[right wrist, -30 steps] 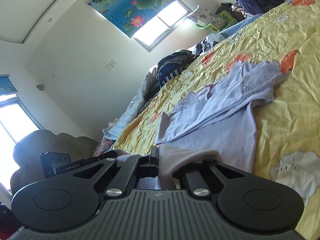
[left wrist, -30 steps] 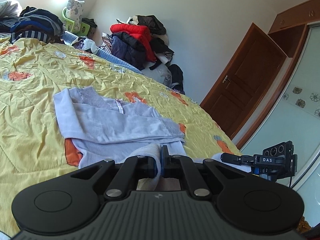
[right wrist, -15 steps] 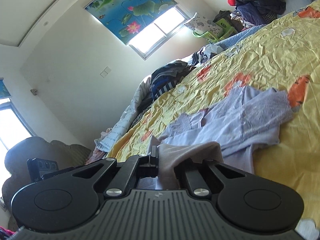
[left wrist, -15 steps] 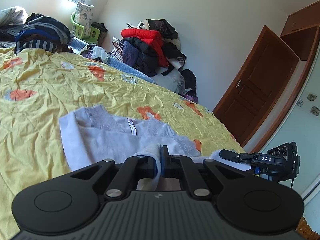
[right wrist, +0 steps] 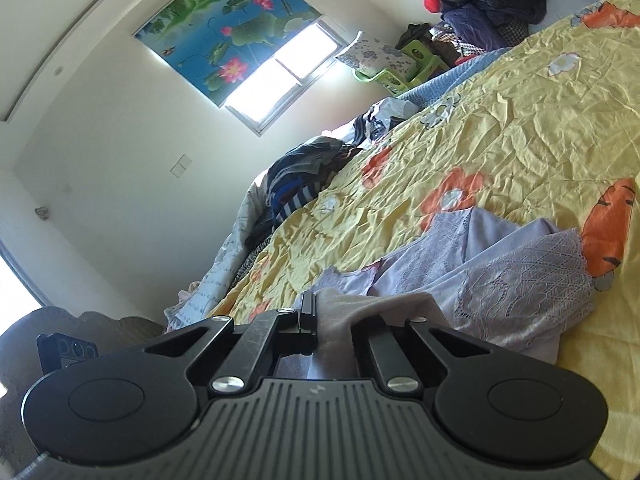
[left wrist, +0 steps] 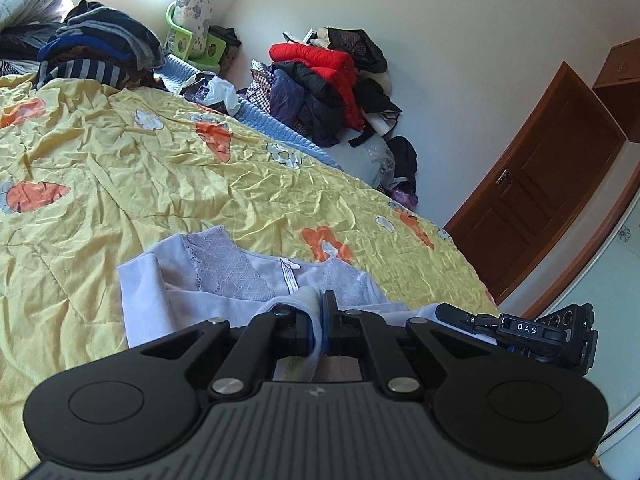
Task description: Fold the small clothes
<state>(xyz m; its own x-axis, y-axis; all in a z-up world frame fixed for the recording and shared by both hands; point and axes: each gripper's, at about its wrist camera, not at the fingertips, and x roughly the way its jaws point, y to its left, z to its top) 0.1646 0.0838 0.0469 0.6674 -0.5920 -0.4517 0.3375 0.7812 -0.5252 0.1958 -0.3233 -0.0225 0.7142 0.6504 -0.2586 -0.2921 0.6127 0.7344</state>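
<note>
While both the left gripper [left wrist: 321, 322] and right gripper [right wrist: 320, 320] pinched the hem of the lilac top [left wrist: 240, 276] on the bedspread [left wrist: 120, 168], the bottom-to-collar fold seemed underway, next needing the hem laid toward twelve o'clock.

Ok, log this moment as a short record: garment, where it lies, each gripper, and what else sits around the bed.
garment: lavender top with lace panels, partly folded
surface: yellow floral bedspread
left gripper: shut on the hem of the lavender top
right gripper: shut on another bunch of the same fabric
far side of bed: clothes pile with a red jacket on top
near the window: stacked dark clothes
room: brown wooden door, shut
</note>
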